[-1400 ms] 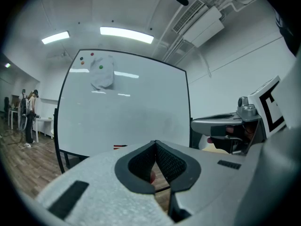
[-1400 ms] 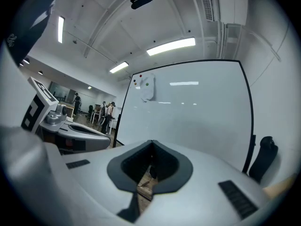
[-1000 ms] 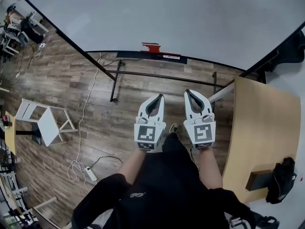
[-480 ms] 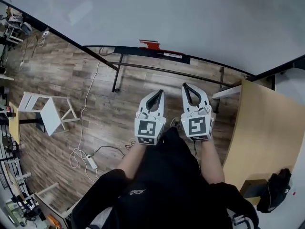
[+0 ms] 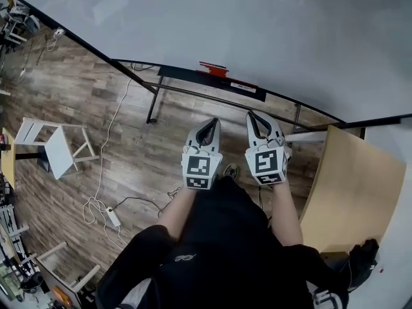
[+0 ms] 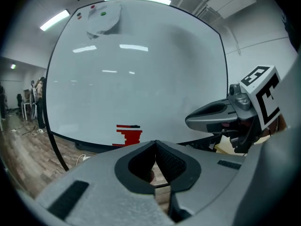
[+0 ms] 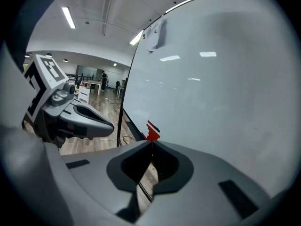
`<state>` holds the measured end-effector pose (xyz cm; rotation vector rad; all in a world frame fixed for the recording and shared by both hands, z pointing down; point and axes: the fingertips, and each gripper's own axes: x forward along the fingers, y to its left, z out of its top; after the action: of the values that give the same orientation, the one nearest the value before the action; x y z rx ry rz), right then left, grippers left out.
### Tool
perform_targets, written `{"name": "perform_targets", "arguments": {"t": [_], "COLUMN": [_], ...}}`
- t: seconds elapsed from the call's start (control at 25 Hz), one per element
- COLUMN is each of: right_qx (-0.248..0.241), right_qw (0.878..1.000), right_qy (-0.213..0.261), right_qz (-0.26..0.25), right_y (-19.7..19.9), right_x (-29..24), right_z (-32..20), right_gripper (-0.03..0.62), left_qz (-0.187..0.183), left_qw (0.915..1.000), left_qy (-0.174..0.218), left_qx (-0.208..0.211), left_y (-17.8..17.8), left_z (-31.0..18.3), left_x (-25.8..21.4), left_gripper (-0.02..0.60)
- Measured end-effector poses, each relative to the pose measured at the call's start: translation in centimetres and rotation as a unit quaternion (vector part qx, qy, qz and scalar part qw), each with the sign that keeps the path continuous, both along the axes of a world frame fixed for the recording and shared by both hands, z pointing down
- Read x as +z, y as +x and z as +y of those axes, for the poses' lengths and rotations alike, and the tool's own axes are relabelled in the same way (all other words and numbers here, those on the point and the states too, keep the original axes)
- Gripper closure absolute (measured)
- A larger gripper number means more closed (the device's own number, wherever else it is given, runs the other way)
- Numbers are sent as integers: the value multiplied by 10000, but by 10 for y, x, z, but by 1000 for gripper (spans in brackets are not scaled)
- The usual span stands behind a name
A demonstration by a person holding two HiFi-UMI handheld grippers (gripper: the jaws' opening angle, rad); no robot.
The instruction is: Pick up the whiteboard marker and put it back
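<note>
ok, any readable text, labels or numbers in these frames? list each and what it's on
Nothing can be quoted; no text reads clearly.
Too small to read: white label on the whiteboard tray.
Blurred, unreadable: small print on the black shirt.
No letters, only black-and-white square patterns: cubes on the left claw and right claw.
No writing visible on the whiteboard.

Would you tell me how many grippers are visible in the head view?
2: the left gripper at centre-left and the right gripper beside it at centre-right. None appears hidden.
</note>
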<state>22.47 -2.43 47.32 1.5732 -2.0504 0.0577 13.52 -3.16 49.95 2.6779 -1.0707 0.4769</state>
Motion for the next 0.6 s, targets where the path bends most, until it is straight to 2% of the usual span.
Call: {"name": "perform_targets", "arguments": {"t": [0.12,0.28,0.6], "right_qx": [-26,-52,-304], "right_qw": [9995,9956,9739], "right_qy": [-262,-621,-1249], "right_qz": [148,703,1868], "right_y": [0,-1,-1], "right_x": [15,39,91], "right_z": [-27,-62,-107], "right_gripper": [592,592,591], "left_qz": [38,173,271], "left_qw": [9997,9984,9957], "left_qy": [-230,-535,-871], "left_qx": [14,-27,-154], "left_y": [-1,-9,-26], "left_z": [-22,-48,-91], "left_x": [17,31,65], "left_gripper": [577,577,577]}}
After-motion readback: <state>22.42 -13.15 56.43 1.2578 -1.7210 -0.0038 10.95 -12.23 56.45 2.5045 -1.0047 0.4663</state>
